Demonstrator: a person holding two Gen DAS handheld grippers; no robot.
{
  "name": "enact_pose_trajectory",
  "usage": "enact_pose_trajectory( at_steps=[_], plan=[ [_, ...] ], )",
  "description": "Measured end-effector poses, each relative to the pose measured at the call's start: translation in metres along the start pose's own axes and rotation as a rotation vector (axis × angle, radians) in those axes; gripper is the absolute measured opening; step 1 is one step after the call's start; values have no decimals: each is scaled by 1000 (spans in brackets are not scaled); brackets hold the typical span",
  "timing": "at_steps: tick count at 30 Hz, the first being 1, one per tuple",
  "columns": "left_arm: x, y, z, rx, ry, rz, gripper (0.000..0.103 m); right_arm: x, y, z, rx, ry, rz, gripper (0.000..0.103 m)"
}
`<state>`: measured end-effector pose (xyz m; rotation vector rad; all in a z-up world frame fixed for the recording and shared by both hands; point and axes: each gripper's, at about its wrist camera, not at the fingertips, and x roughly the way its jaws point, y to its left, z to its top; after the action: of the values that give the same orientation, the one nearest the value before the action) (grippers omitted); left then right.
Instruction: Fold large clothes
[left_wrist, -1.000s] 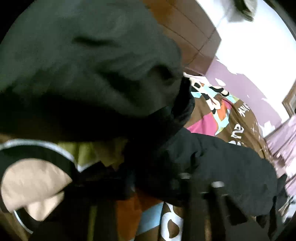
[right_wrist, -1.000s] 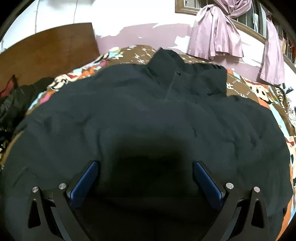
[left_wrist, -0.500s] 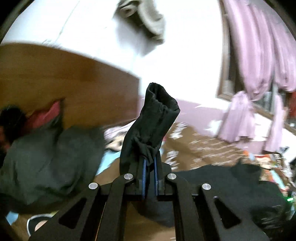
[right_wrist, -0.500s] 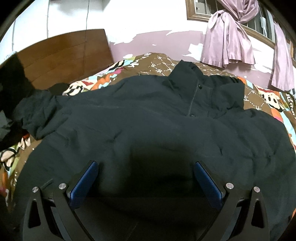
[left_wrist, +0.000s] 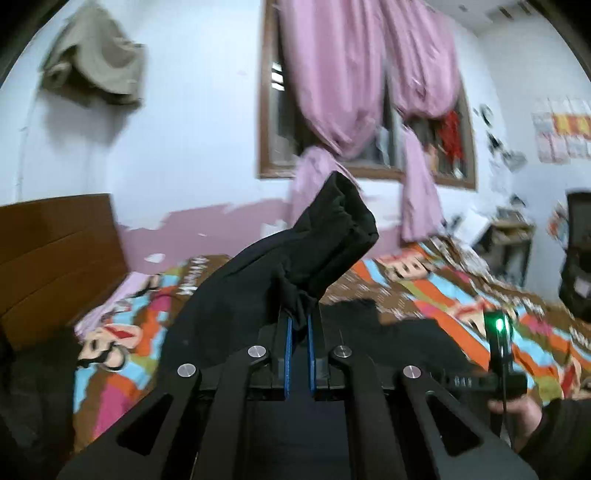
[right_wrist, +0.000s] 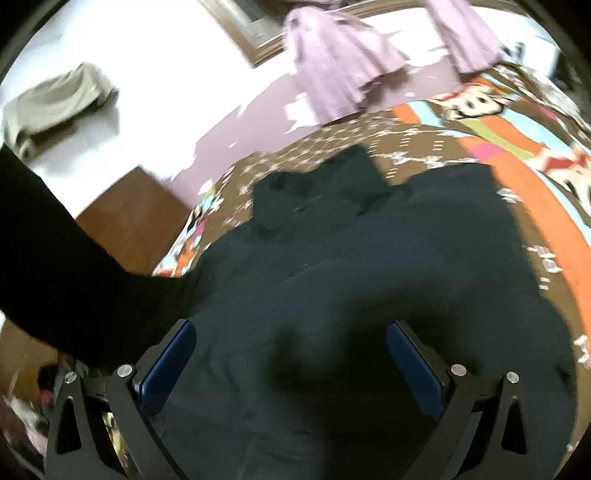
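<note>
L gripper (left_wrist: 298, 325), bottom centre of the left wrist view: jaws nearly shut, pinching the cuff end of the jacket's sleeve (left_wrist: 314, 243). Sleeve stands up past the pads toward frame centre, then droops to the lower left, so it looks soft, with a bit of padding body. R gripper (right_wrist: 291, 354), bottom of the right wrist view: jaws wide, nothing between the pads, hovering over the jacket (right_wrist: 369, 266).

Jacket fills the centre and lower half of that view, spread on the bed (right_wrist: 517, 155), collar toward the upper centre. The lifted sleeve crosses the left edge as a dark band.

Handling, judged: bulky, limp, prob. light for its size; fabric looks smooth, so a thin pinch could slip. Cuff hem is a good hold since it's thick and bunched. For the R, best bet is the hem edge or a side seam, not the flat middle, where the pads would only skate or grab one layer. Motion blur is heavy, so the seams can't be made out.
</note>
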<state>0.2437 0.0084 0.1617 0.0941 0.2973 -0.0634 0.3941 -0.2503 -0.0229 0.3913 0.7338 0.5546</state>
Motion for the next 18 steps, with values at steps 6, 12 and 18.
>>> enact_pose_trajectory(
  at_steps=[6, 12, 18],
  plan=[
    [56, -74, -28, 57, 112, -127, 5, -36, -39, 12, 107, -31, 12, 103],
    [88, -123, -72, 84, 212, -229, 5, -55, -80, 11, 236, -13, 31, 103],
    [124, -143, -123, 25, 388, -326, 4, -57, -101, 3, 346, 20, 147, 103]
  ],
)
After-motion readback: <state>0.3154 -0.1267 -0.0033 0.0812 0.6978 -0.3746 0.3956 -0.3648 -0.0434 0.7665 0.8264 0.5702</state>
